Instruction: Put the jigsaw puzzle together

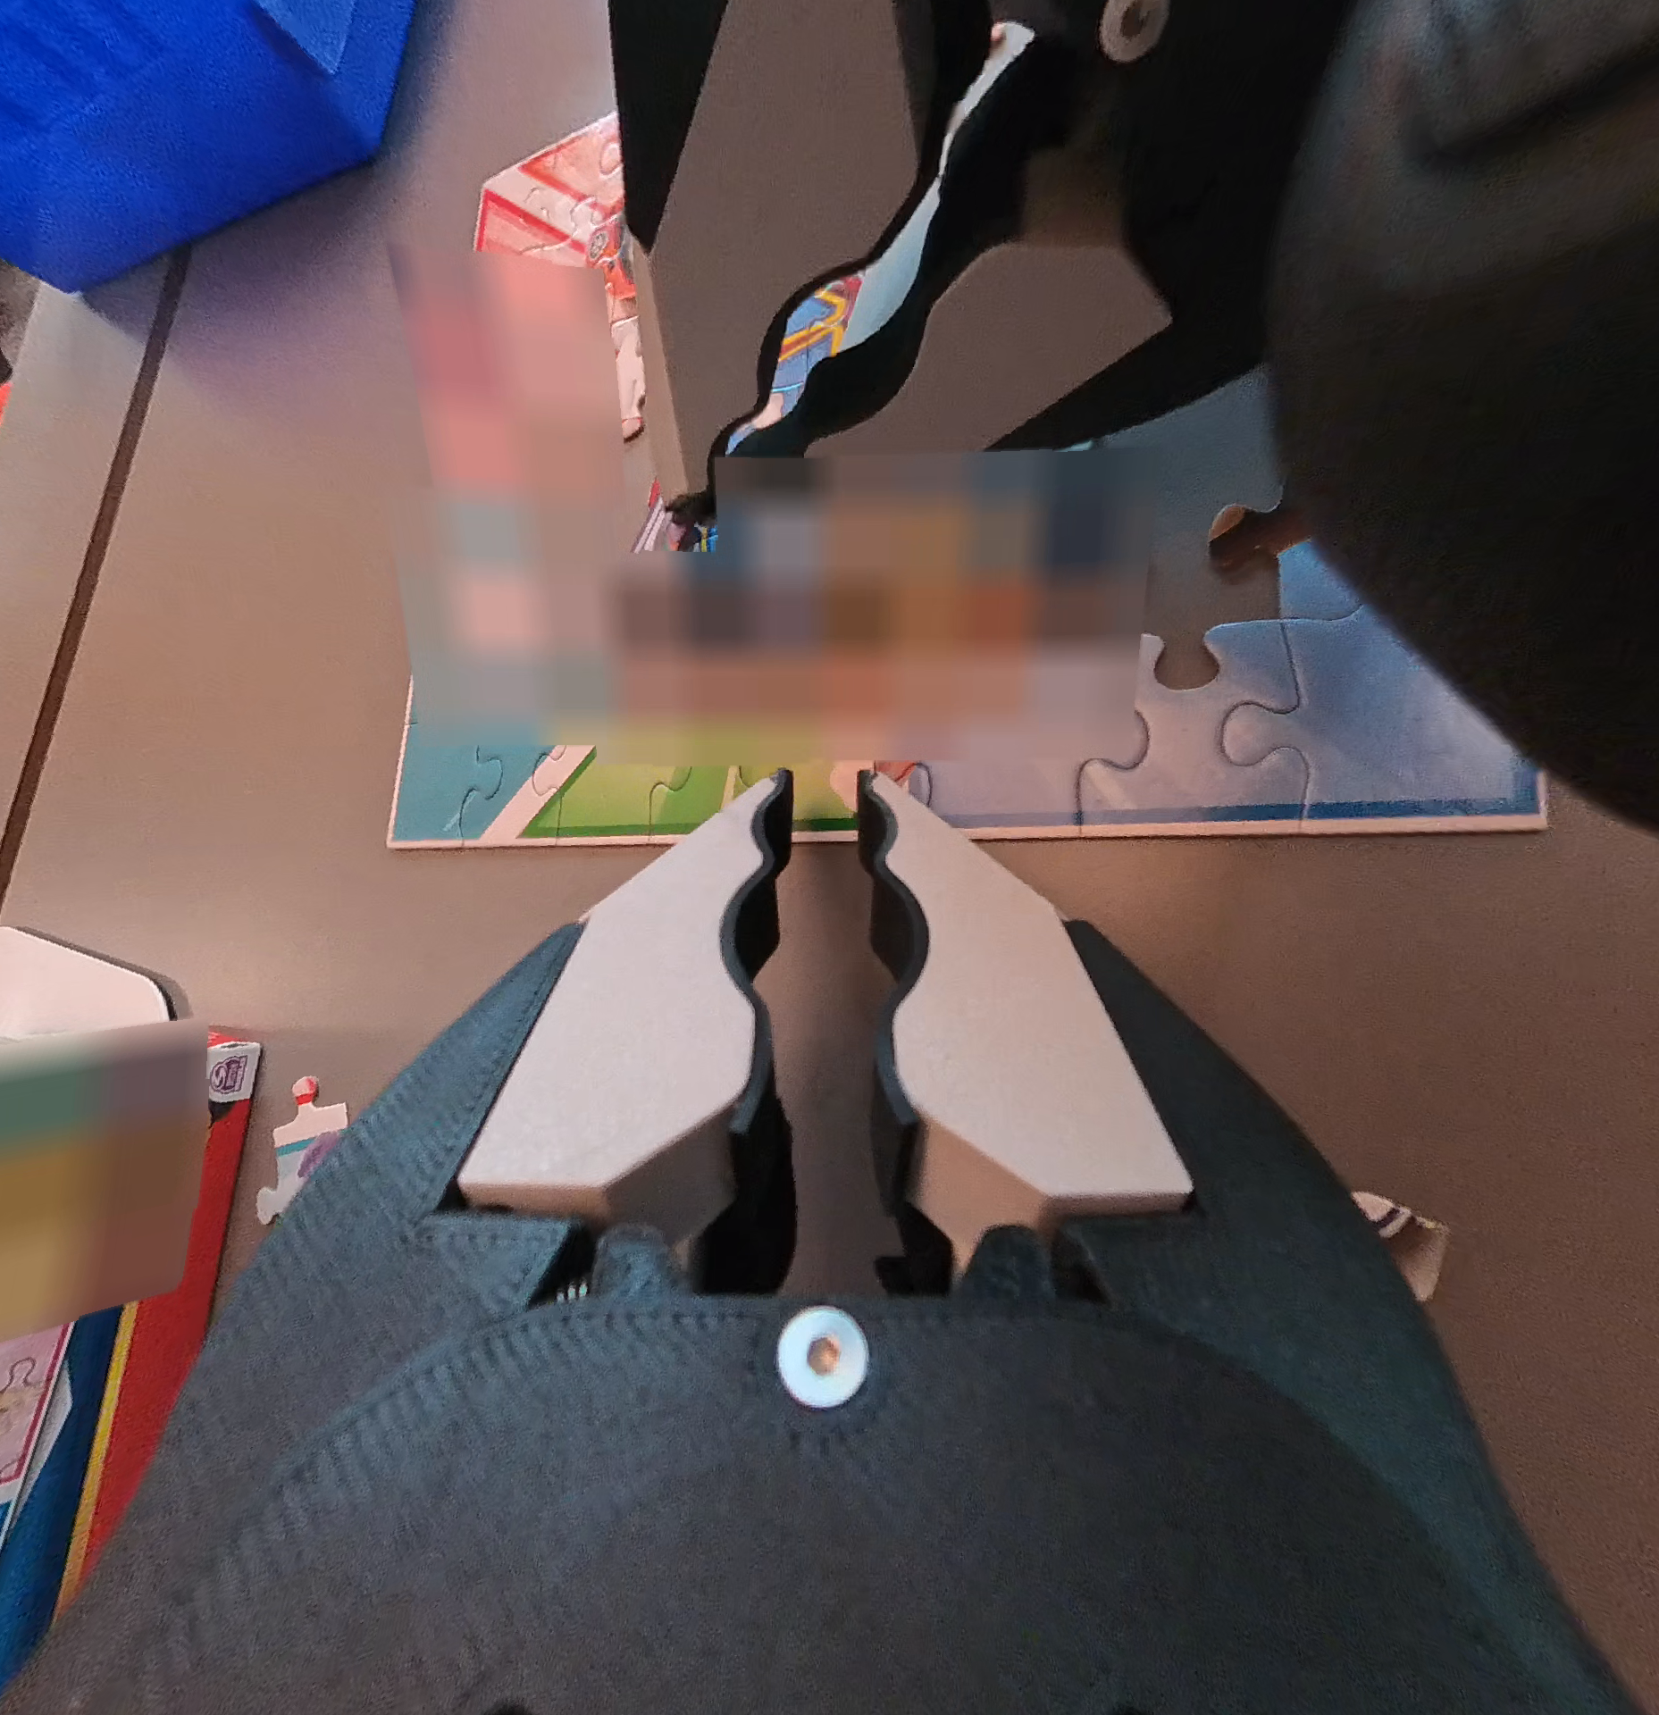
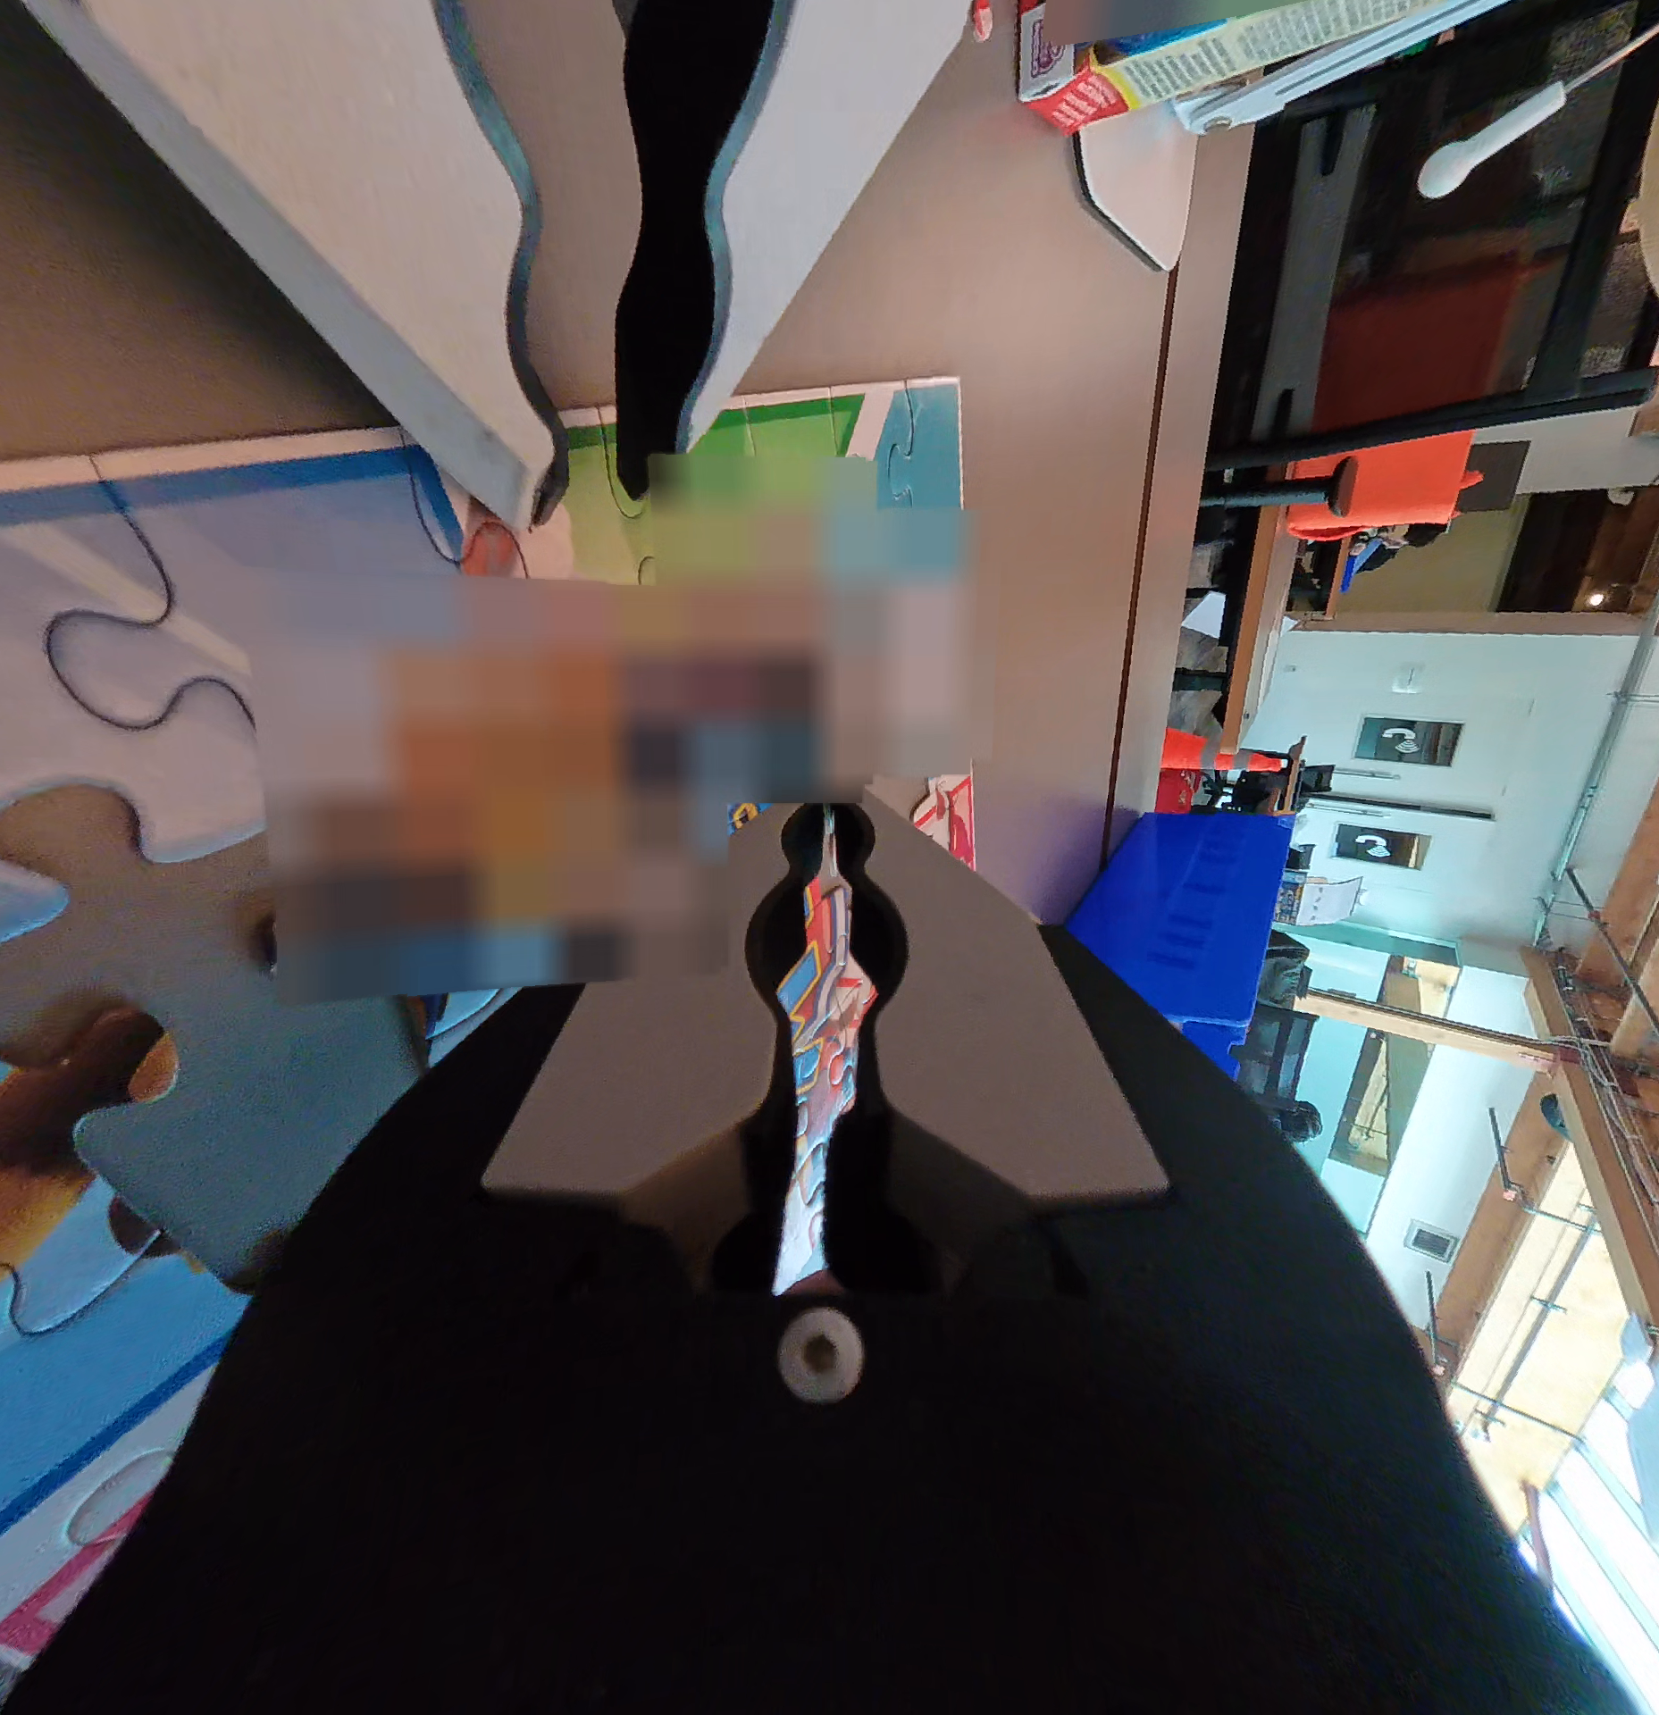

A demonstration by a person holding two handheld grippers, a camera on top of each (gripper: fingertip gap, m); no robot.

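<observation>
The jigsaw puzzle (image 1: 1364,742) lies mostly joined on the brown table; it also shows in the right wrist view (image 2: 83,575). A tab-shaped gap (image 1: 1183,664) is open near its right side, and shows too in the right wrist view (image 2: 55,835). My left gripper (image 1: 823,798) is slightly open and empty, with its tips over the puzzle's near edge. My right gripper (image 2: 825,818) is all but shut. Its tips (image 1: 695,496) rest on the puzzle's middle, opposite the left gripper (image 2: 621,473). A mosaic patch hides what lies under them.
A blue bin (image 1: 157,121) stands at the far left of the table. A red puzzle box (image 1: 166,1206) and a white tray (image 1: 55,974) sit near left. One loose piece (image 1: 301,1141) lies beside the box, and another (image 1: 1405,1239) lies at the near right. Some 7 centimeters of space lies between my two pairs of fingers.
</observation>
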